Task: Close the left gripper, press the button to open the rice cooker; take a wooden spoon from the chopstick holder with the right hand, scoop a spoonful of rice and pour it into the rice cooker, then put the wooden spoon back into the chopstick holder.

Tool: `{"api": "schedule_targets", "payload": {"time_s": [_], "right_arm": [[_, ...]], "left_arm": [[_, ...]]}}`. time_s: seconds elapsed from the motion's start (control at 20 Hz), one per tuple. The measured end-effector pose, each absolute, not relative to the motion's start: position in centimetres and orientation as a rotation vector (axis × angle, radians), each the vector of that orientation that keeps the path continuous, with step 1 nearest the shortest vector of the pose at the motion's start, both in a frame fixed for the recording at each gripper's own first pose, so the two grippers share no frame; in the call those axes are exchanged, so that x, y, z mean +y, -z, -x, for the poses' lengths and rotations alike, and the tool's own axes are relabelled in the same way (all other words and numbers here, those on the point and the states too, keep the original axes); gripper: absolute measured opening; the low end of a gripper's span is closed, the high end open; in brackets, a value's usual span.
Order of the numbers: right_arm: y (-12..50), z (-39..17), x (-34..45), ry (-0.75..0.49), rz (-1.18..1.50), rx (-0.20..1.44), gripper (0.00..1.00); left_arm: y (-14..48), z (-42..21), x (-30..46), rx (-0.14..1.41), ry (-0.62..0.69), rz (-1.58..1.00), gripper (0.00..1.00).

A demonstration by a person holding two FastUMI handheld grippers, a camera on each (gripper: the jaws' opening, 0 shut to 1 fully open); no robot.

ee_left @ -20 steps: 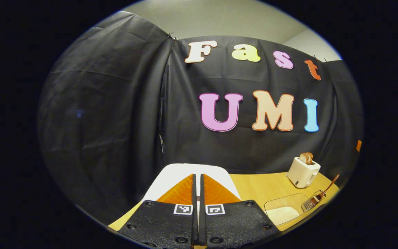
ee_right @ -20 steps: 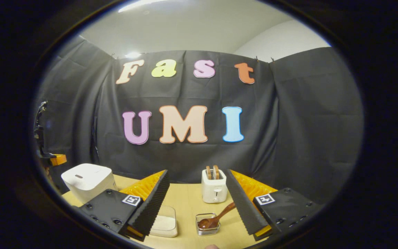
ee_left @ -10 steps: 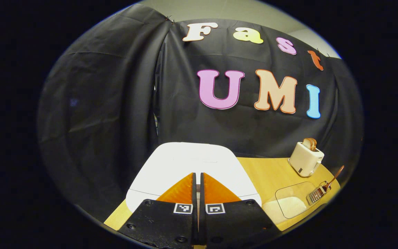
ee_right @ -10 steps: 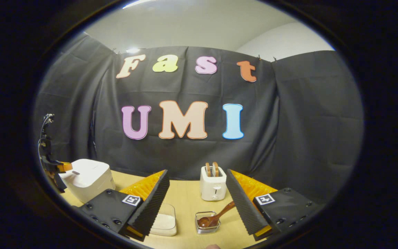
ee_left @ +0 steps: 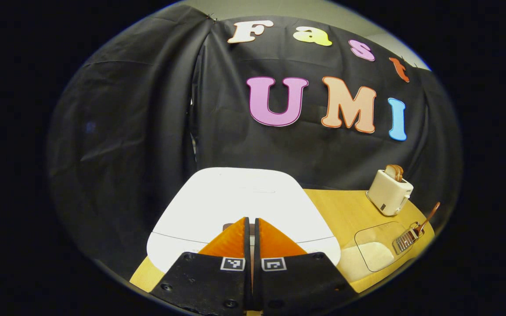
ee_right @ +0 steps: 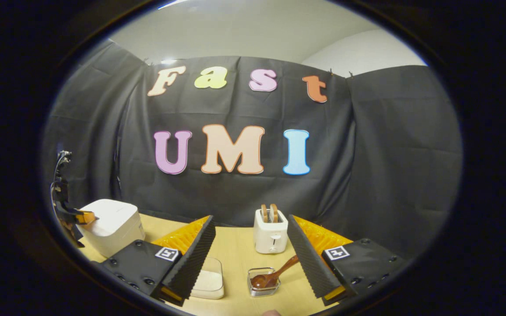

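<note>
Two claws up. My left gripper (ee_left: 251,219), fingers pressed together w/ nothing between, sits bottom centre of left gripper view, tips over the button (ee_left: 228,227) at front of the rice cooker (ee_left: 235,202), lid down. My right gripper (ee_right: 250,239) is spread wide, bottom of right gripper view; wooden spoon (ee_right: 274,275) leans in the chopstick holder (ee_right: 263,283) between its fingers, rice container (ee_right: 209,281) to its left.

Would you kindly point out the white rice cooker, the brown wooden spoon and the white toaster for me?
White rice cooker (ee_left: 235,202): left gripper view, on its closed lid.
Brown wooden spoon (ee_right: 279,271): right gripper view, on its handle.
White toaster (ee_right: 270,238): right gripper view, on its front face.
</note>
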State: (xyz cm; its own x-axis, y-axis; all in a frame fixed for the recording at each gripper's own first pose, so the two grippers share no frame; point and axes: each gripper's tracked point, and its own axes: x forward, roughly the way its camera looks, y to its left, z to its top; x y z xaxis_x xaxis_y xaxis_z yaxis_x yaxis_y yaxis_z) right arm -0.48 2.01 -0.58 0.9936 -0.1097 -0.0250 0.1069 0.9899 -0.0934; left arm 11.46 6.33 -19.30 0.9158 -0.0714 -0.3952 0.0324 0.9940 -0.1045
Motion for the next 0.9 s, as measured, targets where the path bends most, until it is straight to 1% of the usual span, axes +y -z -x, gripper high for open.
{"api": "schedule_targets", "payload": {"time_s": [0.2, 0.45, 0.65, 0.7, 0.75, 0.8, 0.85, 0.9], "right_arm": [[0.6, 0.6, 2.1, 0.103, 0.089, 0.029, 1.00], [0.2, 1.1, 1.3, 0.106, 0.090, 0.016, 1.00], [0.1, 1.4, 0.1, 0.118, 0.077, 0.014, 1.00], [0.0, 1.5, 0.0, 0.118, 0.075, 0.010, 1.00], [-0.1, 1.4, -0.3, 0.118, 0.074, 0.006, 1.00], [-0.3, 1.4, -0.4, 0.117, 0.075, 0.003, 1.00], [-0.3, 1.5, -0.6, 0.116, 0.074, 0.000, 1.00], [-0.2, 1.4, -0.8, 0.113, 0.072, -0.001, 1.00]], "left_arm": [[19.7, -11.5, 6.2, 0.431, 0.055, 0.099, 0.00], [18.7, -11.7, 6.0, 0.406, 0.049, 0.085, 0.00], [14.4, -11.9, 6.0, 0.285, 0.038, 0.042, 0.00], [13.3, -12.0, 6.0, 0.252, 0.032, 0.045, 0.06], [12.0, -12.1, 6.0, 0.215, 0.023, 0.044, 0.08], [11.4, -12.1, 6.1, 0.202, 0.015, 0.040, 0.14], [11.2, -12.0, 6.3, 0.208, 0.005, 0.037, 0.17], [11.2, -11.8, 6.5, 0.215, -0.009, 0.039, 0.25]]}}
